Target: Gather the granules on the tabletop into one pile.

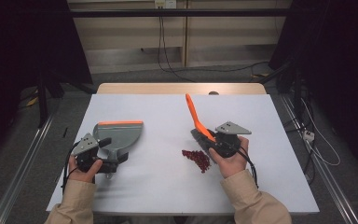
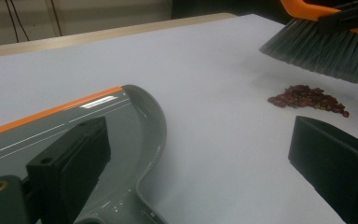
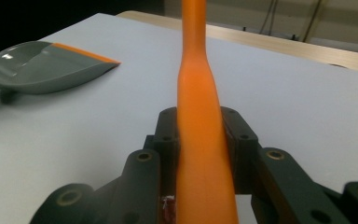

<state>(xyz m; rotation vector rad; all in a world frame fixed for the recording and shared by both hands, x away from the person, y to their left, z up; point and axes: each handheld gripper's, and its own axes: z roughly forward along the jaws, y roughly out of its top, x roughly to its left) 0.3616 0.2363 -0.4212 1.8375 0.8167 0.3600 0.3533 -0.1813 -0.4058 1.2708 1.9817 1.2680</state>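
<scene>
High view: person at a white table (image 1: 168, 186), one gripper per hand. Right gripper (image 1: 213, 141) sits right of centre, jaws pinched on the orange handle of a small brush (image 1: 195, 116); handle angles up and away toward the far edge, grey bristle end down near the table just left of the gripper. Right gripper view confirms it: both black pads pressed flat against the brush (image 3: 199, 140) handle, which runs straight up the middle of the frame. Pile of small dark red bits (image 1: 196, 158) lies on the table just in front of and left of the bristles, near the right hand (image 1: 233, 161). Left gripper view shows the same red bits (image 2: 307, 99) heaped under and just short of the brush (image 2: 321, 49) bristles, which hang above the table, not clearly touching the pile. Left gripper (image 1: 103, 150) is at the left side, at the handle end of a grey dustpan (image 1: 121, 135) with an orange lip; pan lies flat, lip facing the far edge, well apart from the pile. In the left gripper view the jaws stand spread wide, one over the dustpan (image 2: 98, 135), the other over bare table, nothing pinched between the pads. Dustpan (image 3: 42, 67) also visible from the right gripper view, far left.
</scene>
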